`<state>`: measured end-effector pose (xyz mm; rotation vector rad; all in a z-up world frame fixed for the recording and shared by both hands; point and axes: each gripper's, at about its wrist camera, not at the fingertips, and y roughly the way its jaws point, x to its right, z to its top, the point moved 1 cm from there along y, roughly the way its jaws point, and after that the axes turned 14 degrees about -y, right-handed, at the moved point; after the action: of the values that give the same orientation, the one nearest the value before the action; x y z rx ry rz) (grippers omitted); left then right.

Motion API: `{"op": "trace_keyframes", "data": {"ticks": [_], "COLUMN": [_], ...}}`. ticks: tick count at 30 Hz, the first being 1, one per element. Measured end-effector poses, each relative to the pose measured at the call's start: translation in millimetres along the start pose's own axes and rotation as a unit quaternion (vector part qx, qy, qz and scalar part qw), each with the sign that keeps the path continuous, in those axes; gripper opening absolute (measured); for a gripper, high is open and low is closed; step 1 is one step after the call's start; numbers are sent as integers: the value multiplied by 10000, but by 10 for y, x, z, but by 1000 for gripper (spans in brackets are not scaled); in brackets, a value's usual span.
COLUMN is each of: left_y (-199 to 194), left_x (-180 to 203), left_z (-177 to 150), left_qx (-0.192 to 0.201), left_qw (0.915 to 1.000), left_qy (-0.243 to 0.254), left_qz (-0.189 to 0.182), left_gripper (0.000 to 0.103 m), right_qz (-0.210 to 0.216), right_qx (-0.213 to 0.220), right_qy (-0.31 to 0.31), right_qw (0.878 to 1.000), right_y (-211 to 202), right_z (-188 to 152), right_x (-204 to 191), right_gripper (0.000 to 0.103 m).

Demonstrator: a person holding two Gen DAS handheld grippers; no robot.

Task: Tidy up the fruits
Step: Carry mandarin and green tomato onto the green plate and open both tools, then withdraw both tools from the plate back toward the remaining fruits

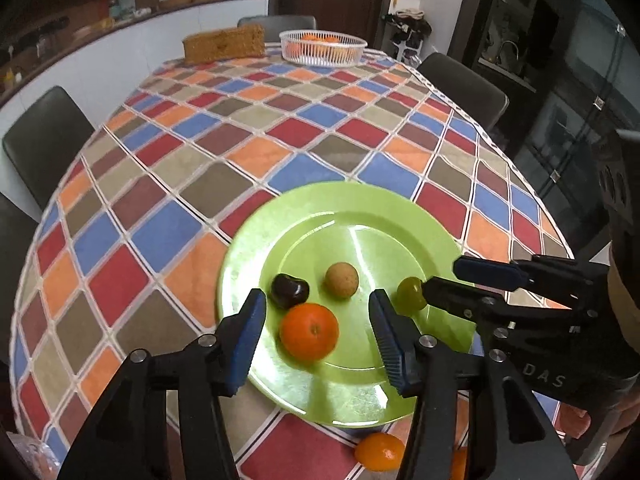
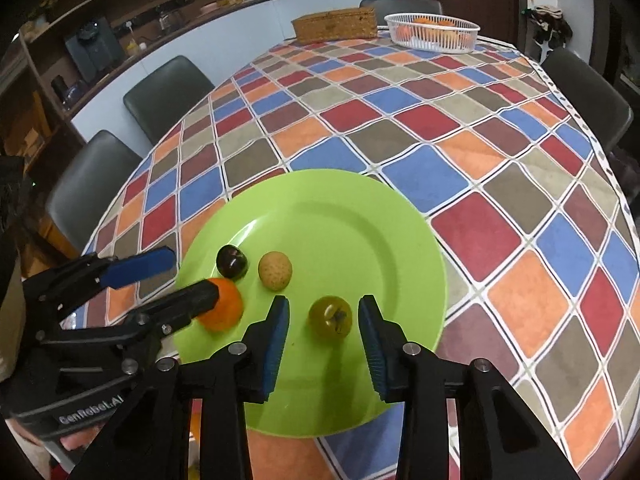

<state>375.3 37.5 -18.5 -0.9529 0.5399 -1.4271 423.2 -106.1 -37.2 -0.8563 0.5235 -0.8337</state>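
My left claw (image 1: 318,336) stands wide around the round orange tangerine (image 1: 309,331), pads clear of it. My right claw (image 2: 323,330) is narrowly open either side of the small yellow-green tomato-like fruit (image 2: 330,317), not touching. Both fruits lie on the near part of the glossy lime-green plate (image 2: 360,216), beside a dark cherry-like fruit (image 2: 232,262) and a tan round fruit (image 2: 275,270). I should draw both claws straight back so nothing rolls. The plate sits near the worktop's (image 2: 400,128) near edge on its checked cloth; a white slatted basket (image 2: 432,34) stands at the far edge.
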Motion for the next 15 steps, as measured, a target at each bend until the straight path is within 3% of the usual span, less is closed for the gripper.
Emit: {"op": "trace_keyframes", "data": {"ticks": [15], "left_y": [-890], "left_x": [209], "left_z": [-346], "left_qx": [818], "left_qw": [9957], "left_qy": [200], "left_qz": [-382], "left_gripper": [57], "right_qz": [-264], "right_qx": [882], "right_qy": [-413], "right_qw": [9949], "right_y": [-953], "right_z": [-266], "right_x": [-245], "right_gripper": [37]}}
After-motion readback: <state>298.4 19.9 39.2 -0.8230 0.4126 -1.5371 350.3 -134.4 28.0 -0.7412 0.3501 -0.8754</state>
